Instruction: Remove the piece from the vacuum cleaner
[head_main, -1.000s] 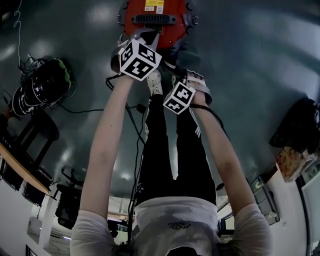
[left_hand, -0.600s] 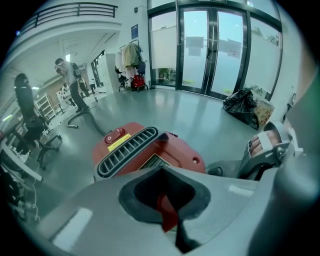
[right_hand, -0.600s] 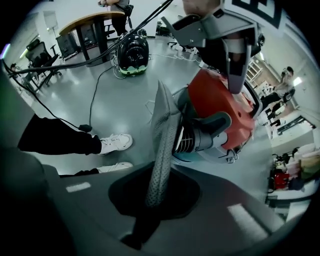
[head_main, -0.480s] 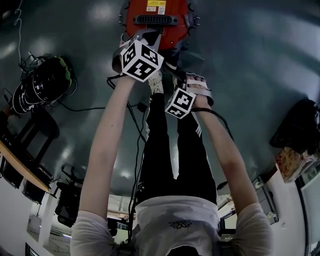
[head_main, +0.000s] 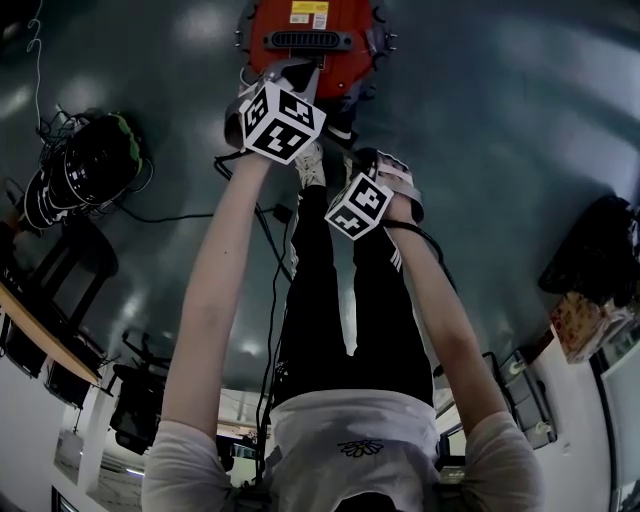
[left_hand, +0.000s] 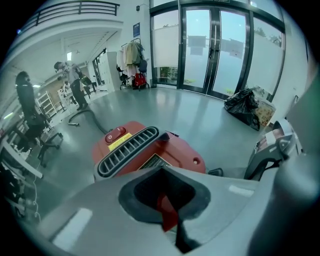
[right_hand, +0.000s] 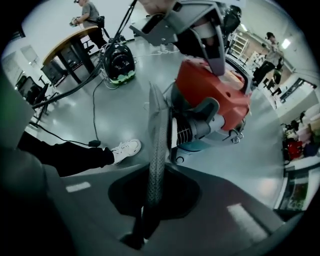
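- The red vacuum cleaner (head_main: 310, 38) sits on the floor at the far middle, just past the person's white shoe (head_main: 310, 165).
- The left gripper (left_hand: 167, 212) is down at its red top, jaws squeezed together. There's a thin red sliver in the slot, can't tell what it is.
- The right gripper (right_hand: 154, 100) hangs nearer and a bit right, jaws pressed flat together, nothing between them.
- Bare floor on the far and right sides. A black round machine (head_main: 85, 165) with cables is off left, and a black bag (head_main: 595, 250) is well off right.
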